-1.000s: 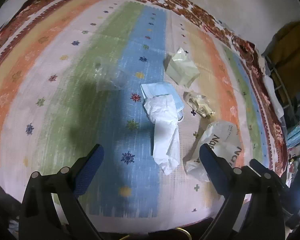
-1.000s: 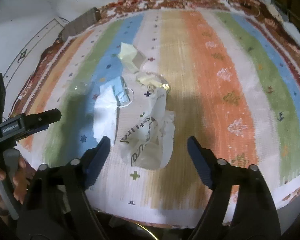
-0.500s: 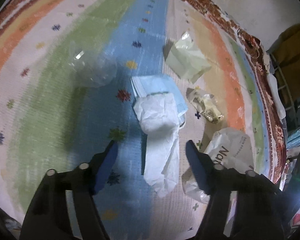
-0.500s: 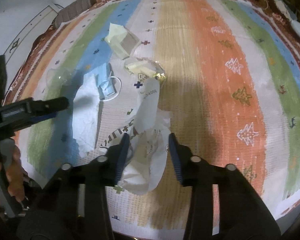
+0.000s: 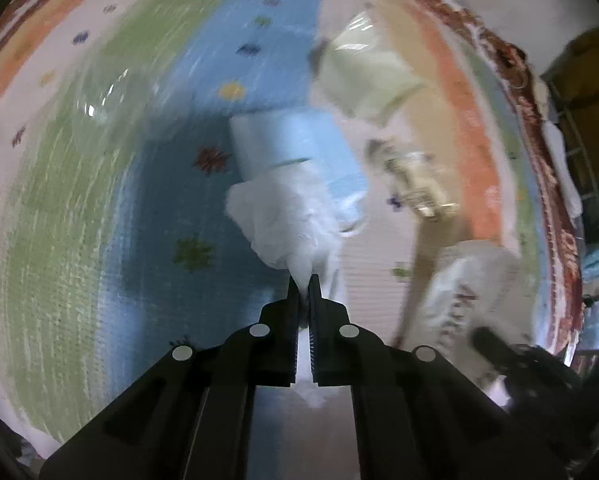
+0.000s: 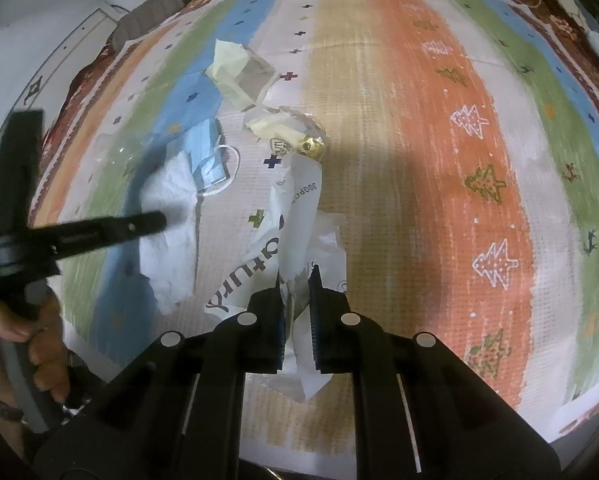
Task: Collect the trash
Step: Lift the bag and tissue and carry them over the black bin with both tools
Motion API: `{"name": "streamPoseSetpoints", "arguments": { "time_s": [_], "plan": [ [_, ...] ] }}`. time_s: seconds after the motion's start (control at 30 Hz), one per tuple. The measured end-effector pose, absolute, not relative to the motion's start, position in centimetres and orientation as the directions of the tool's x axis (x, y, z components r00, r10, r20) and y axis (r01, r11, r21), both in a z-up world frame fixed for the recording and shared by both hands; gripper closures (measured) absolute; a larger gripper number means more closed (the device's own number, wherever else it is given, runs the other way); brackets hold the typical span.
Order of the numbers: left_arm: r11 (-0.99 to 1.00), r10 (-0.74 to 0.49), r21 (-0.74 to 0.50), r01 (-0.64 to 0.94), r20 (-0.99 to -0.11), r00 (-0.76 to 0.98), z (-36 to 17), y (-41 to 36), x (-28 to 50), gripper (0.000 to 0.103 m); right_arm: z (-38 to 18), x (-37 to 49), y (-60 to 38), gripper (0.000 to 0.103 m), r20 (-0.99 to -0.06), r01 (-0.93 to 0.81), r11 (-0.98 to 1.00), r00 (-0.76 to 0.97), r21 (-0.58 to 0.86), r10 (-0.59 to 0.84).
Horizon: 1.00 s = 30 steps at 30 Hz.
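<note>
Left fingers (image 5: 303, 280) clamped on tissue (image 5: 287, 224), bunched just ahead of tips, over mask (image 5: 299, 148) on rug (image 5: 79, 200). Right fingers (image 6: 296, 274) nearly closed, pinching printed bag (image 6: 295, 216), crumpled between and ahead of tips. Wrapper (image 6: 287, 130) and green packet (image 6: 239, 70) farther ahead, apart from fingers.

The supporting surface is a striped woven rug (image 6: 399, 128) with bands of green, blue, white, tan and orange, plus small cross and tree motifs. Lying directly on it: a white tissue (image 6: 171, 220), a blue face mask (image 6: 207, 152) partly under the tissue, a pale yellow-green packet (image 6: 235, 68), a crumpled clear wrapper (image 6: 287, 132) with a gold piece, a printed white plastic bag (image 6: 283, 236), and a clear plastic film (image 5: 99, 96) on the green band.
</note>
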State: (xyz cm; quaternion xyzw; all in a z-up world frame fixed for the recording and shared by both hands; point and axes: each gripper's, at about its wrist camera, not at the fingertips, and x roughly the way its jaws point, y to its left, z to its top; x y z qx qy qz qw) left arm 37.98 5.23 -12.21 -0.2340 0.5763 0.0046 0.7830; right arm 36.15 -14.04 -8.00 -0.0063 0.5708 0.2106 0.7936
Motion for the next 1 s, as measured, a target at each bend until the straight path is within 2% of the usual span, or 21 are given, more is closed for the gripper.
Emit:
{"name": "streamPoseSetpoints", "arguments": {
  "time_s": [0.37,0.47,0.73,1.0],
  "plan": [
    [0.909,-0.237,-0.350,-0.227,-0.882,0.408,-6.8,6.6,34.8,0.100,-6.0,34.7,-14.1,0.094,-0.906,-0.373,0.905,0.280,0.203,0.318],
    [0.909,-0.236,-0.355,-0.217,-0.870,0.433,-5.4,7.5,33.6,0.099,-5.2,34.2,-14.0,0.095,-0.898,-0.384,0.892,0.261,0.239,0.354],
    [0.935,-0.191,-0.294,-0.197,-0.887,0.420,-4.3,6.9,32.0,0.099,-3.3,32.4,-13.4,0.094,-0.887,-0.423,0.877,0.281,0.230,0.368],
    [0.942,-0.222,-0.308,-0.135,-0.871,0.437,-2.8,5.7,30.0,0.099,-1.7,30.3,-13.3,0.095,-0.878,-0.448,0.868,0.301,0.213,0.371]
  ]
}}
